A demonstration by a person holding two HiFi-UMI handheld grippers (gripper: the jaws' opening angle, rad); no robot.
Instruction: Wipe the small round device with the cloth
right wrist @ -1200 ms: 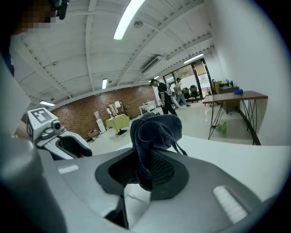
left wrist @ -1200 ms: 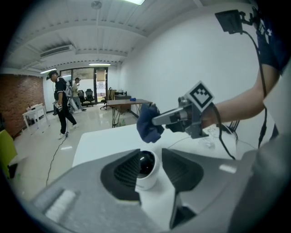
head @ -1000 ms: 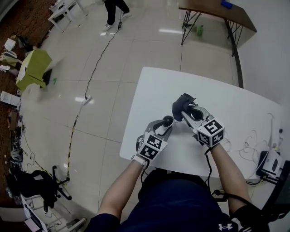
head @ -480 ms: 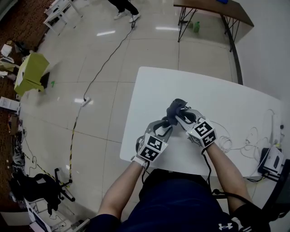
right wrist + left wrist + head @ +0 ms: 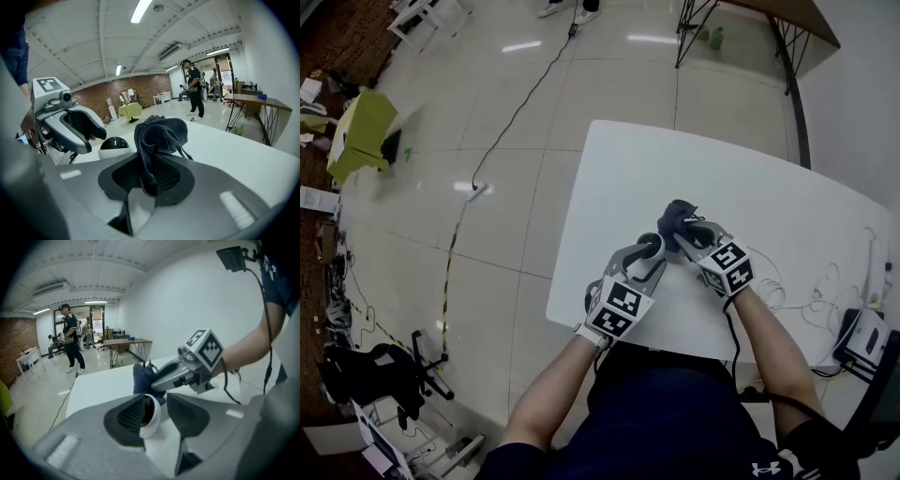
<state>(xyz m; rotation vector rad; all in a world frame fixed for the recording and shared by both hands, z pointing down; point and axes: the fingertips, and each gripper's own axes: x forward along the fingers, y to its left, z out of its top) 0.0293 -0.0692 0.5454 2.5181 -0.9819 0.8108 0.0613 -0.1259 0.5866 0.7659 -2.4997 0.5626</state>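
- Dark blue-grey cloth (image 5: 159,133) is bunched up and pinched in the right tool (image 5: 149,165) — jaws clamped on it, with a fat wad sticking out past the tips.
- Left tool (image 5: 157,401) has the small round device (image 5: 151,420) between its jaws and looks closed on it right at the tips. The device is a white shell with a glossy black dome.
- Both tools hang over the near part of the white surface (image 5: 628,178), angled in toward each other, just in front of the person.
- The cloth wad sits right beside the device, on its far side in the left gripper view. I can't tell if it's actually touching.
- My read is that the wipe is only being lined up, or is barely at first contact.
- Next move, I'd guess, is to press the wad onto the dome and rub across it. It wants light pressure — that fingertip hold could let the device pop out — with the left tool kept steady.
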